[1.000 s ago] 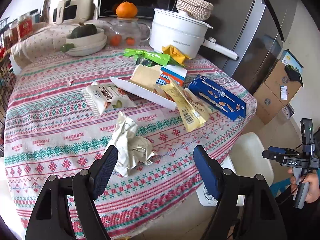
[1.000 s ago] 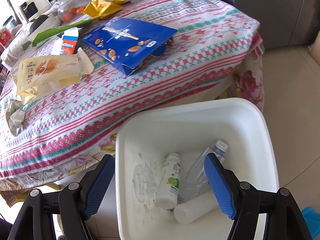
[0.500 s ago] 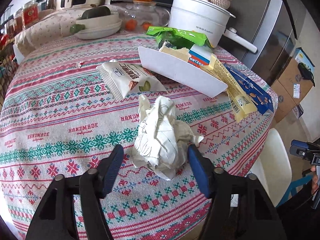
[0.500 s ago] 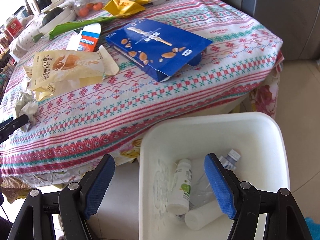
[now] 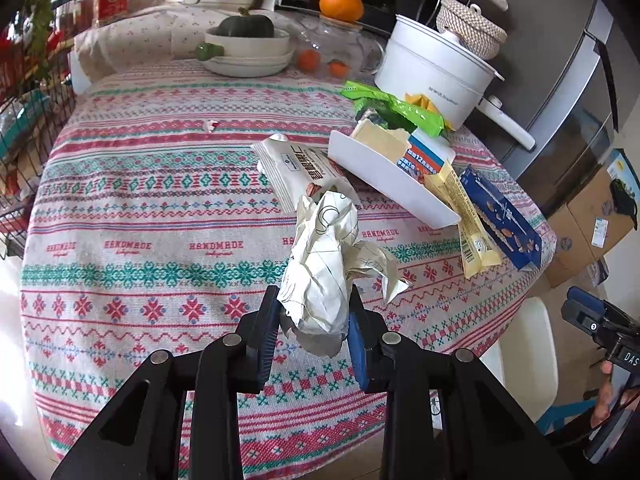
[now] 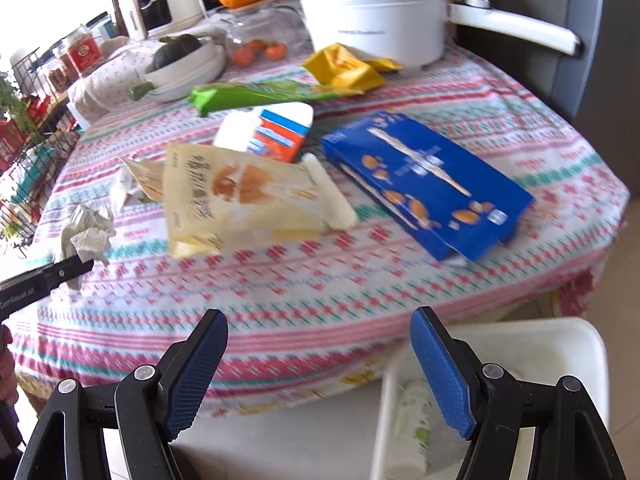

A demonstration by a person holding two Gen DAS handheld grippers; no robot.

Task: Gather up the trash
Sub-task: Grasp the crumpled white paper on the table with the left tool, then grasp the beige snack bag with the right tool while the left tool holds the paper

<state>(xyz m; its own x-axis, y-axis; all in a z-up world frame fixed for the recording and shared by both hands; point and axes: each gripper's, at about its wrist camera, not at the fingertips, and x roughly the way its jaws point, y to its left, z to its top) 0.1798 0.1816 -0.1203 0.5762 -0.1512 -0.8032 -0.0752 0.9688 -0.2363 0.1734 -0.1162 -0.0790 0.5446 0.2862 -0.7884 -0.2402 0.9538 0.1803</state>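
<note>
A crumpled white paper wad (image 5: 324, 268) sits near the front of the patterned tablecloth (image 5: 140, 240), and my left gripper (image 5: 314, 320) is shut on its lower end. The same paper wad (image 6: 86, 234) shows at the left of the right wrist view, with a black finger of the left gripper under it. My right gripper (image 6: 320, 364) hangs open and empty off the table's edge, above a white bin (image 6: 576, 344) that holds a small bottle (image 6: 416, 432). On the table lie a blue box (image 6: 428, 180), a yellow snack bag (image 6: 240, 200) and a white nut packet (image 5: 304, 172).
A white paper tray (image 5: 388, 180), a green wrapper (image 5: 396, 108), a white pot (image 5: 436, 72), a bowl with a squash (image 5: 248, 40) and an orange (image 5: 340, 2) crowd the table's far side. A wire rack (image 5: 24, 120) stands left; cardboard boxes (image 5: 592, 216) right.
My left gripper moved in and shut on the paper wad. The right gripper swung up from over the bin toward the table edge and stayed open.
</note>
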